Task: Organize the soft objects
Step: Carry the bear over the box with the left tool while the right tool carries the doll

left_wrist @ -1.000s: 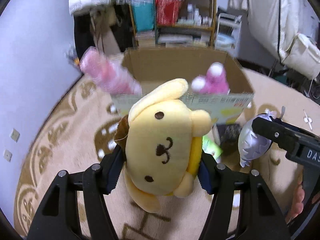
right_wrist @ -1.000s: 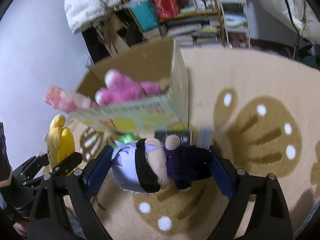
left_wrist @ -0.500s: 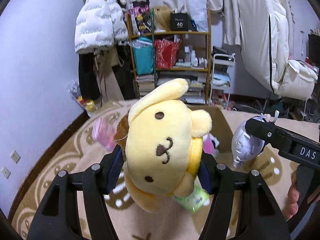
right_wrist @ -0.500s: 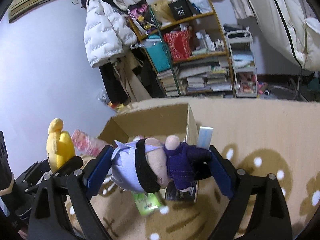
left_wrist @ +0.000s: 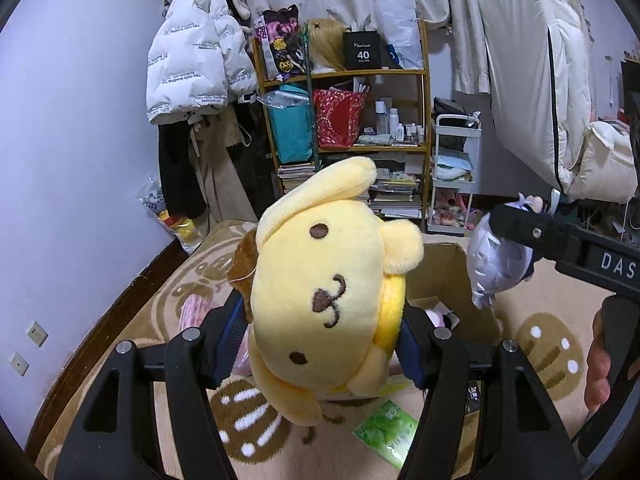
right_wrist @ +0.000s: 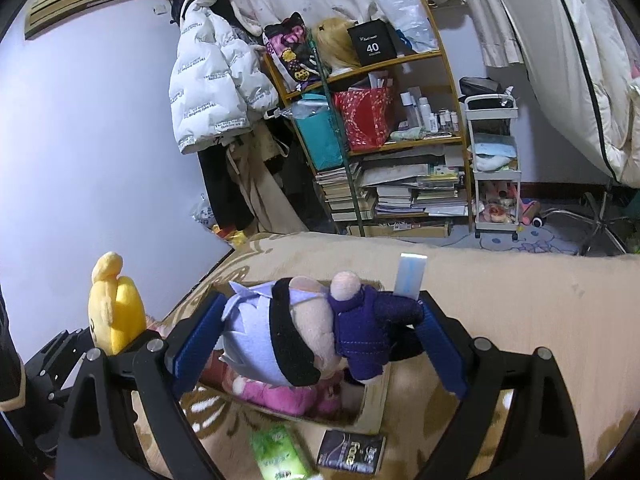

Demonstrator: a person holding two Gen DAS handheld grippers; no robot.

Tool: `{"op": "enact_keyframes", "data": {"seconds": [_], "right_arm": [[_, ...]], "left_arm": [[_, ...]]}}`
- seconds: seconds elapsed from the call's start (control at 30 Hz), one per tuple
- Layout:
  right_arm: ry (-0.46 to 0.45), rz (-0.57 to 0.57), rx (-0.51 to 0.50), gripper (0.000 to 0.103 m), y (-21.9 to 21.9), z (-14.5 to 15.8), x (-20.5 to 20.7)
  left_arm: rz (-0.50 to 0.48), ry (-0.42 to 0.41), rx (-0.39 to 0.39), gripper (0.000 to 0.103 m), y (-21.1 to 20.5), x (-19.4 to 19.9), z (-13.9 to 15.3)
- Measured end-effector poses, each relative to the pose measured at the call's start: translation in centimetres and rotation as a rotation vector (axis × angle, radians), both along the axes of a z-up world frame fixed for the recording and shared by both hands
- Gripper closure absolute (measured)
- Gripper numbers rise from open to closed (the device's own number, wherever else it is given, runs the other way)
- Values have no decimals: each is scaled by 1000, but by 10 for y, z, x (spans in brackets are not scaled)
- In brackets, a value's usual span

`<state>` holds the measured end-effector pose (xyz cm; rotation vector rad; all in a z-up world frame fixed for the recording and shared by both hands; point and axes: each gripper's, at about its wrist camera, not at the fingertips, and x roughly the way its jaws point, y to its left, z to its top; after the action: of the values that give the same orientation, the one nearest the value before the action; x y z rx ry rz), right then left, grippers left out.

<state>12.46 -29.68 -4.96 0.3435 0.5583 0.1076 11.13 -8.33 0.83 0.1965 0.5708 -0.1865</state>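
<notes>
A yellow dog plush [left_wrist: 332, 288] with a brown cap fills the left wrist view; my left gripper [left_wrist: 320, 336] is shut on its sides and holds it in the air. A small doll [right_wrist: 316, 328] with pale blue hair, a black band and purple clothes is clamped lengthwise in my right gripper [right_wrist: 320, 332]. Below both hangs an open cardboard box [left_wrist: 448, 280] with a pink plush [right_wrist: 288, 396] inside. The yellow plush [right_wrist: 116, 308] shows at the left of the right wrist view, the doll [left_wrist: 496, 264] at the right of the left one.
A green packet [right_wrist: 276, 456] and a dark booklet [right_wrist: 352, 456] lie on the beige patterned rug [right_wrist: 520, 300] in front of the box. A cluttered shelf [left_wrist: 360, 120], a white cart [left_wrist: 456, 176] and hanging coats [left_wrist: 192, 72] stand at the back wall.
Both grippers have risen with their toys and tilted upward. The box has dropped lower in both views and the back wall and shelf have come into sight.
</notes>
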Motion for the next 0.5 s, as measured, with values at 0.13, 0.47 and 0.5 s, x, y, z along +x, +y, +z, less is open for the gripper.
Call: {"op": "enact_keyframes", "data": {"seconds": [0.13, 0.47, 0.5], "right_arm": [[9, 12, -14, 6, -1, 2, 17], [33, 40, 30, 3, -10, -15, 45], [40, 46, 38, 3, -11, -18, 47]], "left_arm": [[-7, 6, -1, 38, -5, 12, -2], [-32, 63, 10, 36, -16, 34, -23], [-32, 71, 10, 36, -16, 36, -26]]}}
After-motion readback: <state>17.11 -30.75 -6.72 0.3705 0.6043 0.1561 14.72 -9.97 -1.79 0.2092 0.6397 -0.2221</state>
